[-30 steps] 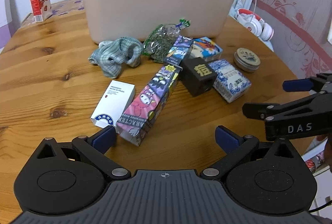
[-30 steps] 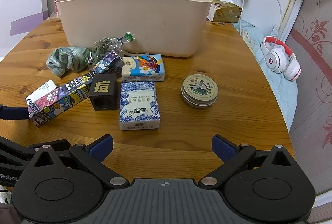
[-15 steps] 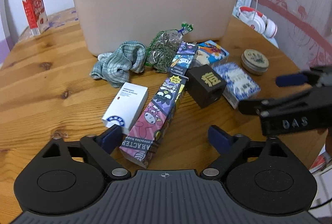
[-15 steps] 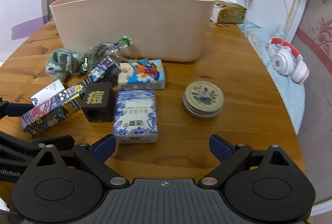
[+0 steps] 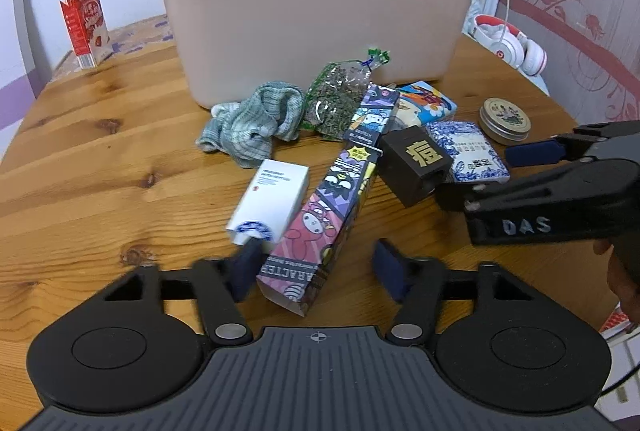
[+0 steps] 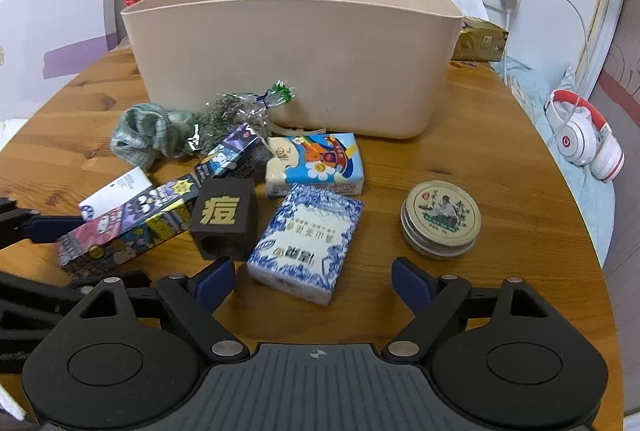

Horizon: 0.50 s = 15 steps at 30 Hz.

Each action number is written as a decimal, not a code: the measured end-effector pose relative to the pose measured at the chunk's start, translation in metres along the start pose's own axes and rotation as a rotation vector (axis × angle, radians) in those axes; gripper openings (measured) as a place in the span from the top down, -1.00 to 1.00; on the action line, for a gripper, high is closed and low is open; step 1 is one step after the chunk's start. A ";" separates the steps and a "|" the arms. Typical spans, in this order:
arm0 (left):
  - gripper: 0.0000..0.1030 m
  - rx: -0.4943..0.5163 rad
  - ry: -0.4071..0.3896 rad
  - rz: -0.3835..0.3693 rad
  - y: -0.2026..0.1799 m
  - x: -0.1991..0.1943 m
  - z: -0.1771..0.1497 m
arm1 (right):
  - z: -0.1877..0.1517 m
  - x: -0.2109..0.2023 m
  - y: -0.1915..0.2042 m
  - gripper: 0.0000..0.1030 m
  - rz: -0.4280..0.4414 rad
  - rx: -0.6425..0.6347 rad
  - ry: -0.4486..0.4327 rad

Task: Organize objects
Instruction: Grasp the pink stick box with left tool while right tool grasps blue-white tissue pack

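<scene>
Two grippers, both spread apart, nothing clamped. Left gripper (image 5: 318, 269) straddles the near end of the cartoon carton (image 5: 328, 207), which lies in front of the beige bin (image 5: 312, 27). Right gripper (image 6: 310, 281) sits over the near end of the blue-white tissue pack (image 6: 306, 245), in front of the bin, right of the dark cube (image 6: 224, 217).
</scene>
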<state>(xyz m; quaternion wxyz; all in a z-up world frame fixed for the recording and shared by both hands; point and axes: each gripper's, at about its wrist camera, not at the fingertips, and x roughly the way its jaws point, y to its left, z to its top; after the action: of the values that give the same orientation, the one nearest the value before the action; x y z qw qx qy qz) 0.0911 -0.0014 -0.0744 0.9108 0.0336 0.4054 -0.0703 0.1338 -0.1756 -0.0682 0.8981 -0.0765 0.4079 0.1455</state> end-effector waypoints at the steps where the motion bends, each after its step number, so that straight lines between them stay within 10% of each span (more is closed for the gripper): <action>1: 0.23 -0.002 -0.001 0.002 0.001 -0.001 0.001 | 0.001 0.004 -0.001 -0.58 -0.004 0.005 0.007; 5: 0.57 -0.031 0.009 -0.022 0.007 -0.004 0.001 | 0.002 0.001 -0.001 0.13 0.007 0.026 -0.013; 15: 0.57 -0.023 0.012 -0.077 -0.001 -0.030 -0.009 | -0.014 -0.029 -0.009 0.13 0.015 0.058 -0.021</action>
<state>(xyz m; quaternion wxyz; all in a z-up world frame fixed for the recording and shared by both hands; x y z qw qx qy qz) 0.0651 0.0013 -0.0581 0.9052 0.0080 0.4128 -0.1004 0.1086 -0.1936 -0.0548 0.9031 -0.0457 0.4031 0.1410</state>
